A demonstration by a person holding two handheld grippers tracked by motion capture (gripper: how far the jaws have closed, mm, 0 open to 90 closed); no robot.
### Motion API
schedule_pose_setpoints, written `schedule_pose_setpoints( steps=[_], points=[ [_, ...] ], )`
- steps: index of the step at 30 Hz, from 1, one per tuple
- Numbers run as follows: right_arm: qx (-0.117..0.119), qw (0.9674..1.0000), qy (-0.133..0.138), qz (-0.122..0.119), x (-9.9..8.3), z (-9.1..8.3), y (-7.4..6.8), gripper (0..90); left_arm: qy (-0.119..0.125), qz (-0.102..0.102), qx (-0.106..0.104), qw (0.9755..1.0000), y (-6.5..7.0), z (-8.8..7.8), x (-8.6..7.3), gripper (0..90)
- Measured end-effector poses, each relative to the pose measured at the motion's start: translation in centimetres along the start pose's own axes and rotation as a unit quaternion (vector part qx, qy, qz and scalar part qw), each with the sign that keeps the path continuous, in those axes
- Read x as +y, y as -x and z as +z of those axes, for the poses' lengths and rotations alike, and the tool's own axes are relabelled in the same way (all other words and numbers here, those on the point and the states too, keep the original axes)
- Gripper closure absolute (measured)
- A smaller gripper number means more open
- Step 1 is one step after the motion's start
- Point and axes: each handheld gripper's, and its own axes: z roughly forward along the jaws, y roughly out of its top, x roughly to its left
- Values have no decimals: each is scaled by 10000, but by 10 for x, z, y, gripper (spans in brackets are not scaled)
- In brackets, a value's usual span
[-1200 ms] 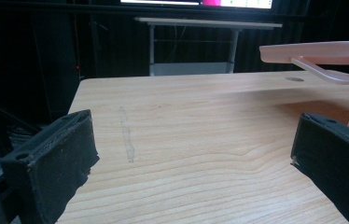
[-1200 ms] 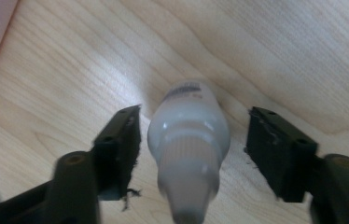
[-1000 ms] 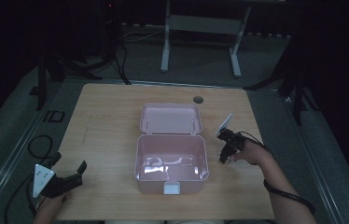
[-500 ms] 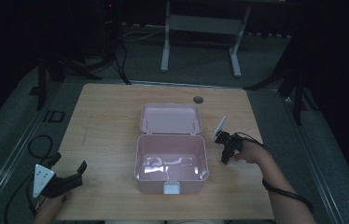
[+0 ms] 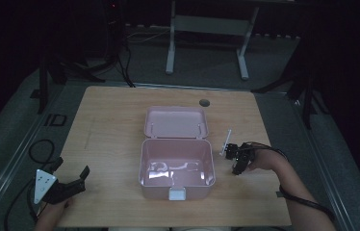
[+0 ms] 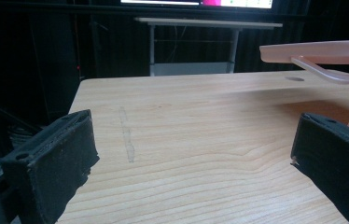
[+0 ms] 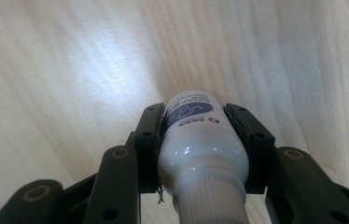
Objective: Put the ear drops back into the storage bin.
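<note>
With the bottle (image 7: 201, 140) clamped in the right hand-held gripper (image 5: 236, 157), it is best carried level over the box (image 5: 177, 163) rim, while the left hand-held gripper (image 5: 67, 185) is held wide open and empty.

Light: dim room, blackness along the upper frame.
Table (image 5: 120, 115): pale wood, centre.
Floor (image 5: 207, 62): grey, possibly carpeted.
Desk frame (image 5: 207, 24): white legs, upper centre.
Cables (image 5: 41, 147): coiled at lower left.
</note>
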Motion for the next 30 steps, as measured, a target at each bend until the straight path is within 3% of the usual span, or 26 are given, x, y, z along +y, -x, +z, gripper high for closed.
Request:
schedule_pose_setpoints(
  steps=[1,3,4,6,7,10,13,14,21,27,30],
  points=[
    [-15,9998,39,-207,-1,-2,-5,594,1,4,0,10000,0,0,0,4],
    [1,9995,32,-302,-2,-4,-7,593,-2,-3,3,10000,0,0,0,4],
    [-70,9983,-7,-578,-3,-5,-12,594,-3,-5,1,10000,0,0,0,4],
    [-78,9967,-64,-806,-4,-6,-17,594,-3,-5,2,10000,0,0,0,4],
    [-78,9967,-64,-806,-4,-6,-17,594,-1,-4,1,10000,0,0,0,4],
    [-177,9922,-62,-1230,-5,-8,-27,594,-2,-3,1,10000,0,0,0,4],
    [-196,9904,-66,-1366,-5,-9,-30,593,-1,-3,3,10000,0,0,0,4],
    [-289,9879,-82,-1521,-5,-9,-33,593,-1,0,6,10000,0,0,0,4],
    [-296,9823,-115,-1848,-4,-18,-43,593,-2,0,9,10000,0,0,0,4],
    [-325,9803,-212,-1934,-2,-24,-50,594,0,-2,9,10000,0,0,0,4],
    [-211,9796,-205,-1989,1,-34,-56,594,-4,-5,12,10000,0,0,0,4]
  ],
)
